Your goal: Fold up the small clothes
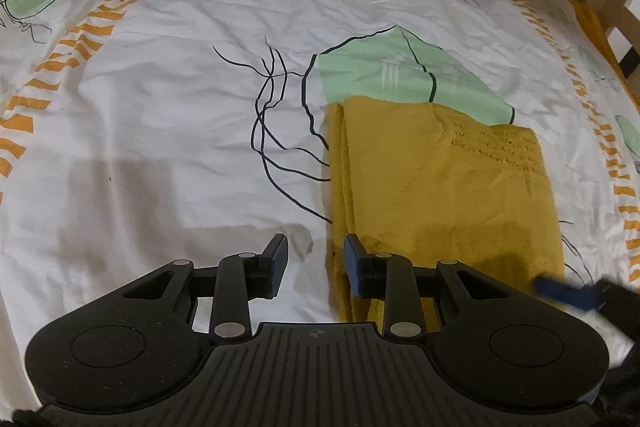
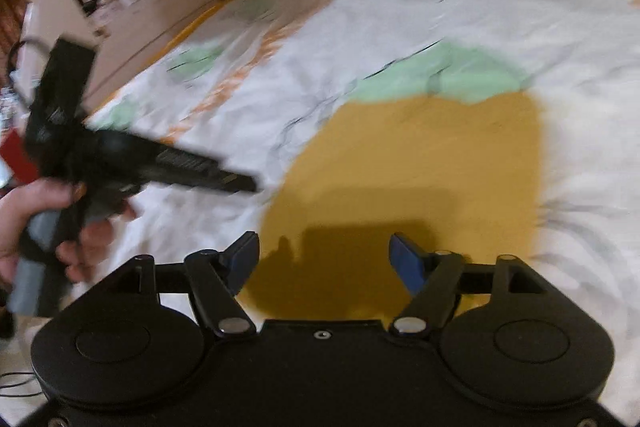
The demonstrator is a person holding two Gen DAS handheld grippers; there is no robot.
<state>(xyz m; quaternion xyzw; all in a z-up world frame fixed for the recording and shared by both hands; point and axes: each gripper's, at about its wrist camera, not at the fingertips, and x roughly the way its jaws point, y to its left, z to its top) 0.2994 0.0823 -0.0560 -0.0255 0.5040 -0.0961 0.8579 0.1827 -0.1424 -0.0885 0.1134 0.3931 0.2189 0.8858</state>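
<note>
While jaws gape, folded mustard garment (image 1: pixel 436 179) shows no legible label.

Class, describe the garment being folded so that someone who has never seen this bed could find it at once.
Start with the bed sheet, white with orange stripes and pale green leaf shapes. On its right side, partly covering the central green leaf, lies the folded garment. It is the only mustard-yellow knit piece there, a plain rectangle with an openwork band near its top right corner.
</note>
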